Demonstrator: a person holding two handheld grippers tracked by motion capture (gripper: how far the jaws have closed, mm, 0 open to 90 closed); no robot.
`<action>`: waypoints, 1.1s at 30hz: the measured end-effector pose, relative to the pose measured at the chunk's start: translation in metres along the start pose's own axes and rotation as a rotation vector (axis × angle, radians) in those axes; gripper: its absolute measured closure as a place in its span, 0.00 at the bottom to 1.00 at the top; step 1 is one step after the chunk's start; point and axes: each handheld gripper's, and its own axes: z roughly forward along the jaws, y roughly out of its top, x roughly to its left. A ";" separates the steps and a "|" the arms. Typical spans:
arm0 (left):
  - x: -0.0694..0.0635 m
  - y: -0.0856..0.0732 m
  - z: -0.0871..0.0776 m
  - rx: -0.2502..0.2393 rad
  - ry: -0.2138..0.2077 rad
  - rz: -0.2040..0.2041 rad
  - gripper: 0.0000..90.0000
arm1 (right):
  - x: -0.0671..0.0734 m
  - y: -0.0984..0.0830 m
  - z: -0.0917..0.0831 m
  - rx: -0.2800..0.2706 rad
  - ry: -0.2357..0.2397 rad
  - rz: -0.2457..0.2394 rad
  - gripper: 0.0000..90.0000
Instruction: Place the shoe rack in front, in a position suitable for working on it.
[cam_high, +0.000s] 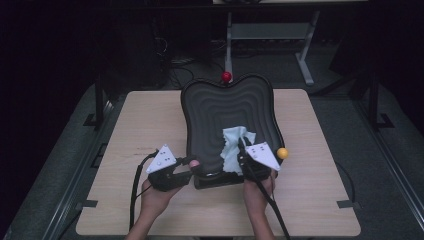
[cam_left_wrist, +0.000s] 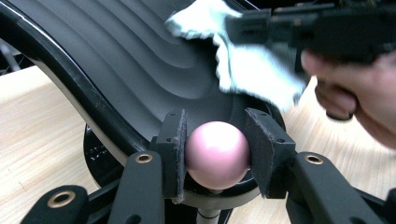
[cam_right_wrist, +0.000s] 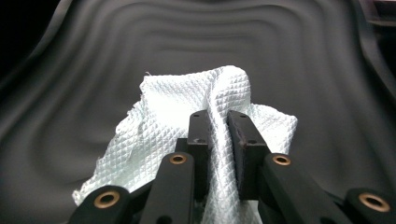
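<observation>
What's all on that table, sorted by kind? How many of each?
Ridged black tray: 1
Pale cloth: 1
Knob balls on tray: 3, red, orange, pink
Handheld grippers: 2, left gripper, right gripper
Total: 7

Both forearms in from the bottom of the high view, hands wrapped around the grippers. Left gripper (cam_left_wrist: 216, 151) level, jaws clamped on something round between the pads. Right gripper (cam_right_wrist: 218, 135) aimed forward and down, jaws nearly together, pinching a soft fold.
</observation>
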 end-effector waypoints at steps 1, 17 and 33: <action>0.000 0.000 0.000 0.000 -0.001 0.000 0.67 | -0.002 0.001 0.000 0.003 -0.003 0.021 0.88; 0.001 -0.001 0.000 -0.005 -0.008 -0.001 0.67 | -0.005 0.013 0.009 0.036 -0.065 0.051 0.88; 0.002 -0.001 0.001 -0.009 -0.021 -0.008 0.67 | -0.006 0.020 0.017 0.053 -0.078 0.032 0.88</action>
